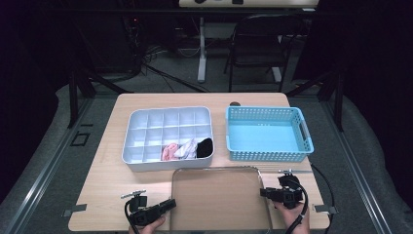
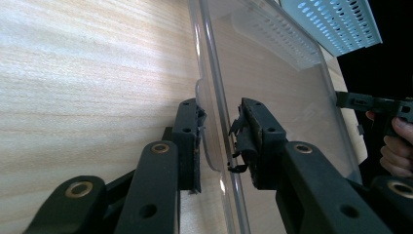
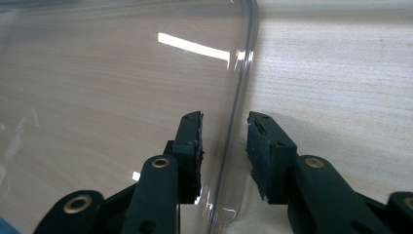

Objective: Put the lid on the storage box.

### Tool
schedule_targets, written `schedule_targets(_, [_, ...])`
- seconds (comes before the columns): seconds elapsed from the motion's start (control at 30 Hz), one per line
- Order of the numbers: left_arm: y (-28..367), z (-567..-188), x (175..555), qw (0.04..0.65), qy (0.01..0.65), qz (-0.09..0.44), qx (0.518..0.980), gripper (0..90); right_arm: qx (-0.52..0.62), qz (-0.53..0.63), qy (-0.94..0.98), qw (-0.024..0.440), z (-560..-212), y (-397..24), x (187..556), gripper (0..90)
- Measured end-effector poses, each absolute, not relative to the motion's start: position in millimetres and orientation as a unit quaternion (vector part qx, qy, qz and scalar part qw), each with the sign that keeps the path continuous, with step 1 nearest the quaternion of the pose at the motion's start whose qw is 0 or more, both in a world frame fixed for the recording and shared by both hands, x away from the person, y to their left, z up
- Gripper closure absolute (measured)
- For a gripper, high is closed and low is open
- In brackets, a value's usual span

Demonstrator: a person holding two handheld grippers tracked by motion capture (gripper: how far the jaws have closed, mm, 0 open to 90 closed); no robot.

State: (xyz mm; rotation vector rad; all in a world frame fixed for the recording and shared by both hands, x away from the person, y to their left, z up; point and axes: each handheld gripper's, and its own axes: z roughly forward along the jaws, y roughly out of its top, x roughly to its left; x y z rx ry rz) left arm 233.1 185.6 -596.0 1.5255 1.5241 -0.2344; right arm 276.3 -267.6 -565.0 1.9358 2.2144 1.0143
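Note:
A clear plastic lid [image 1: 219, 200] lies flat on the wooden table at the front edge. My left gripper [image 1: 170, 202] reaches in at the lid's left rim. In the left gripper view its jaws [image 2: 219, 131] straddle the lid's rim [image 2: 277, 83] and a small tab, with a thin gap on the right pad's side. My right gripper [image 1: 263, 191] sits at the lid's right rim. Its jaws [image 3: 225, 141] stand on either side of the lid's edge [image 3: 112, 97], with gaps on both sides.
A white compartment tray [image 1: 168, 111] stands behind the lid, with pink, white and black cloth pieces in its front cells. To its right is a light blue basket [image 1: 265, 111], also seen in the left gripper view [image 2: 331, 22]. A chair and table legs stand beyond the table.

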Motion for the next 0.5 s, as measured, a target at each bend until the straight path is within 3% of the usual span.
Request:
schedule_targets(0.3, [184.8,-594.9,232.0,0.463,0.626,-0.083,0.622,72.4,0.618,0.326,0.715,0.009,-564.4,-267.8,275.1,61.5])
schedule_targets(0.5, [185.8,-595.0,232.9,0.462,0.624,-0.087,0.624,72.5,0.617,0.327,0.716,-0.002,-564.4,-270.6,276.0,62.7])
